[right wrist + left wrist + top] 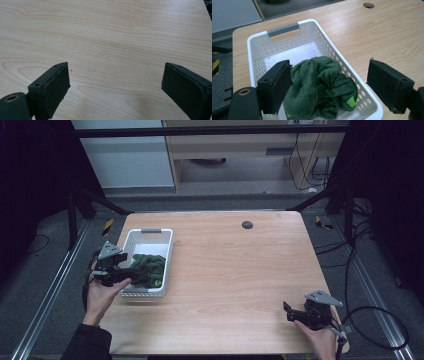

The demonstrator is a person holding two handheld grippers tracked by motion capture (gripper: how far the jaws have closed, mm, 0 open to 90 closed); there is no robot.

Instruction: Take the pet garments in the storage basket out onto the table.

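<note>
High view: wooden table (240,270), white perforated basket (131,240) at its left side, crumpled green towel (147,267) inside basket's near half. Left tool (121,273) at the basket's near-left corner, jaws spread, one beside the towel, other outside basket wall. Right tool (290,312) low over bare table at near-right, jaws spread, holding nothing.

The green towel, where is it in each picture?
High view: the green towel lies bunched in the white basket at the table's left, by the left gripper.
Left gripper view: it sits low in the middle, in the basket, between open jaws.
Right gripper view: bare wooden table, no towel.
Shared landmark: the wooden tabletop.
</note>
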